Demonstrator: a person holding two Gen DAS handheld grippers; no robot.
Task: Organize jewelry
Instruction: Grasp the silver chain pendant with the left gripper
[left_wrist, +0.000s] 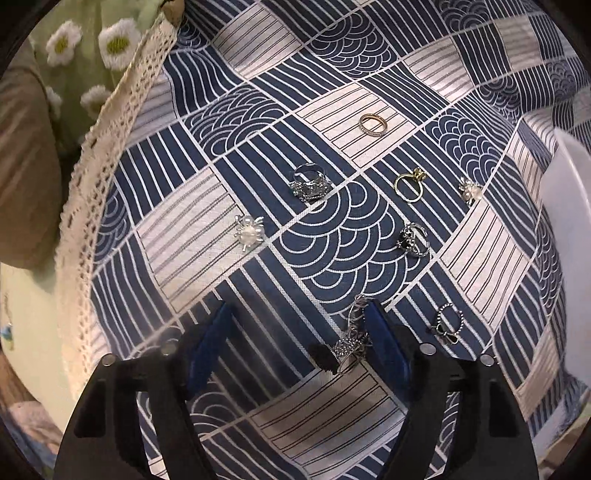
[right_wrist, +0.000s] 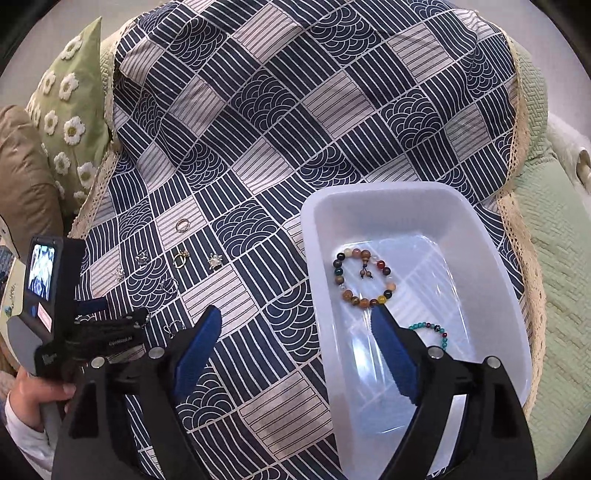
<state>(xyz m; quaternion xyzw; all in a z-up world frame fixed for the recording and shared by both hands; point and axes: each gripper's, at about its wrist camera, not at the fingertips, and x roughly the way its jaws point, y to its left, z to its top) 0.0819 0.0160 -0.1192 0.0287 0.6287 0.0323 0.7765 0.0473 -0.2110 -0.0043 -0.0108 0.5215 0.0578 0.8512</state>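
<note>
Rings (left_wrist: 373, 124) lie scattered on the patterned cloth (left_wrist: 258, 110) beneath the left gripper (left_wrist: 295, 332), jaws apart, while the right gripper (right_wrist: 295, 332) gapes empty over the tray (right_wrist: 369, 192).

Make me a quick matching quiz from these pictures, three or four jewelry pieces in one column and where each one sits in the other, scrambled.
Things:
1. multicolour bead bracelet
2. plain gold band
3. turquoise bead bracelet
4. silver filigree ring

Places:
A. on a pale striped patch of the cloth
B. between the open left gripper's fingers
C. in the white tray, farther from the camera
D. in the white tray, beside the right gripper's finger

Pairs: 1-C, 2-A, 3-D, 4-B
</note>
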